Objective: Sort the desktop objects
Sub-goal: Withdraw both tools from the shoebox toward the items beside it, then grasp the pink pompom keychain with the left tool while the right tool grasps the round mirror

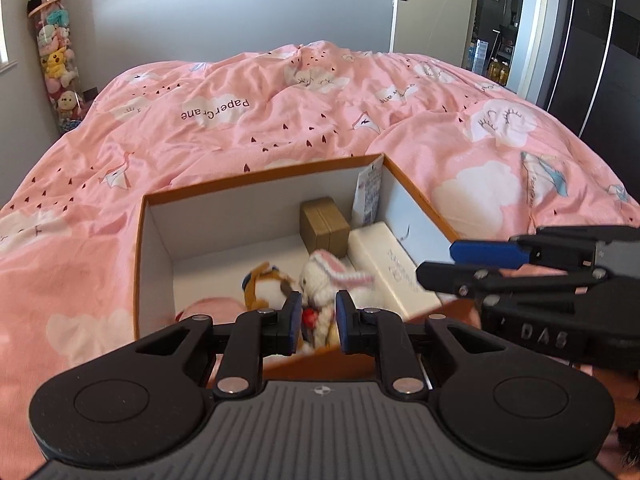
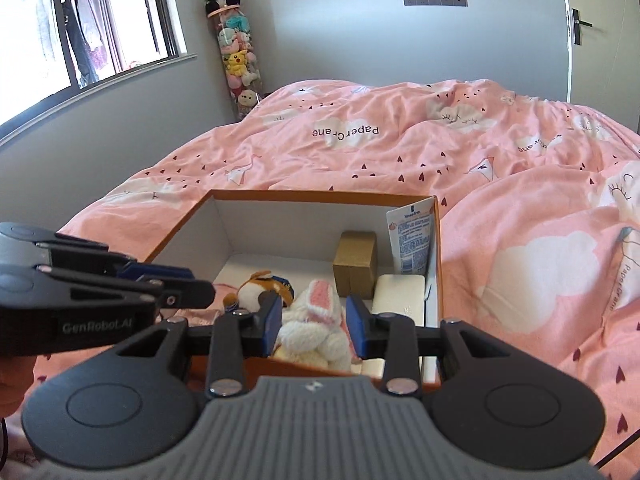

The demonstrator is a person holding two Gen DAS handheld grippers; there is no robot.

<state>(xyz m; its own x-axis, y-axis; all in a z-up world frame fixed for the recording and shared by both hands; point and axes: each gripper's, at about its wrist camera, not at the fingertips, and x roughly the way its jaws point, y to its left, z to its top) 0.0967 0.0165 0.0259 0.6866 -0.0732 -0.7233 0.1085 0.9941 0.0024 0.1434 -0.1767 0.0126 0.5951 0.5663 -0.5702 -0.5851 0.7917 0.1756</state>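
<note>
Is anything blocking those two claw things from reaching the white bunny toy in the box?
Nothing visible: the box is open-topped, and the white bunny lies uncovered, just beyond both the right gripper and left gripper.

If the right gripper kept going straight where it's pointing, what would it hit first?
Most likely the white bunny plush, lying in the box between the right gripper's open fingers; depth is hard to judge.

You see a matt cardboard box (image 2: 438, 256), white inside, orange outside, on a soft, creased pink cotton duvet (image 2: 520, 200). A fluffy plush bunny (image 2: 316, 320) lies inside; at its one o'clock stands a glossy plastic Vaseline tube (image 2: 412, 240).
</note>
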